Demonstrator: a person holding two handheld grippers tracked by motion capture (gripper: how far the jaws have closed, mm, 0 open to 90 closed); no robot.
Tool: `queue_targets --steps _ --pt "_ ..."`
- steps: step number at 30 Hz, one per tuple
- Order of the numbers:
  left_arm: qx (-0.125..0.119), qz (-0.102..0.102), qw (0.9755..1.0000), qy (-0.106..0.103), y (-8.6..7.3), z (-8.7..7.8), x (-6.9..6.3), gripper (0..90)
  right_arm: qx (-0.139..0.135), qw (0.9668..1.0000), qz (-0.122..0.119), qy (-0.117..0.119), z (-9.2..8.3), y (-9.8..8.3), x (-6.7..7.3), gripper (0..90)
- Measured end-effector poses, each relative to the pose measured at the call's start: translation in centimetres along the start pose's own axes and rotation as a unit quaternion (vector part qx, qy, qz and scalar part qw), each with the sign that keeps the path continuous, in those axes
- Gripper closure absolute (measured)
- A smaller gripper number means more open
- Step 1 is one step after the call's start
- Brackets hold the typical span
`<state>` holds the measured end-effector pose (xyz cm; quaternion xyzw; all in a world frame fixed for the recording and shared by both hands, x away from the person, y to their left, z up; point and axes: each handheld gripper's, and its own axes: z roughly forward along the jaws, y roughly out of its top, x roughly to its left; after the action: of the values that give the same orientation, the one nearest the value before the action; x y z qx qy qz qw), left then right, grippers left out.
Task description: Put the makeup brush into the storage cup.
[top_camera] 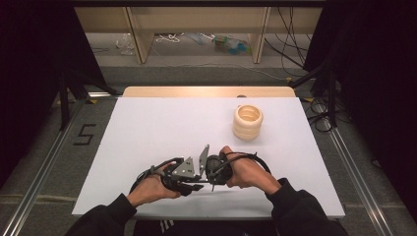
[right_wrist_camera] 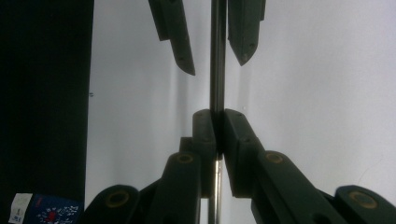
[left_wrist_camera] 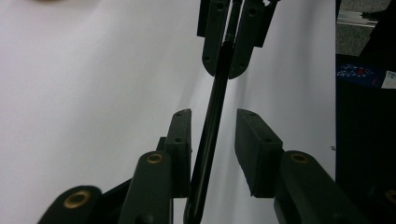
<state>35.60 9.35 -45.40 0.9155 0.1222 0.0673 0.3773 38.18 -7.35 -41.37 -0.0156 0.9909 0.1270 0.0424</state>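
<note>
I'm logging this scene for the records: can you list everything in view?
thin rod: one, dark, held level between the two grippers above the near table.
ribbed ring stack: one, cream, far right of the table.
table: one, white top.
shelf: one, wooden, beyond the table, oddments under it.
left gripper: one, black, jaws around the rod, one pad apart from it.
right gripper: one, black, shut on the rod.

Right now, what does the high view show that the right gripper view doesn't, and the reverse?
High view: a cream ribbed ring stack on the table's far right. Right gripper view: the right gripper, shut on a thin dark rod, close up. Shared: the white table and the left gripper, open around the rod.
</note>
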Motion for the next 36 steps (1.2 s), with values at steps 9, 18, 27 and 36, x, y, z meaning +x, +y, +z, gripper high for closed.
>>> queue_targets --steps 9,18,27,36 --pt "-0.003 -0.001 1.0000 -0.001 -0.04 0.07 -0.06 70.2 0.005 1.0000 -0.007 0.003 0.07 0.01 0.05 84.2" --pt "0.014 0.016 0.9998 -0.001 -0.08 -0.07 0.13 73.5 0.002 1.0000 -0.005 0.004 0.10 0.05 0.18 84.1" --pt "0.008 0.017 0.9998 -0.006 -0.17 0.15 0.20 77.8 0.003 0.9999 -0.014 0.006 0.16 0.08 0.18 84.2" --pt "0.009 0.021 0.9996 -0.013 -0.21 0.13 0.26 81.0 0.012 0.9989 -0.045 0.005 0.02 -0.05 -0.13 83.8"
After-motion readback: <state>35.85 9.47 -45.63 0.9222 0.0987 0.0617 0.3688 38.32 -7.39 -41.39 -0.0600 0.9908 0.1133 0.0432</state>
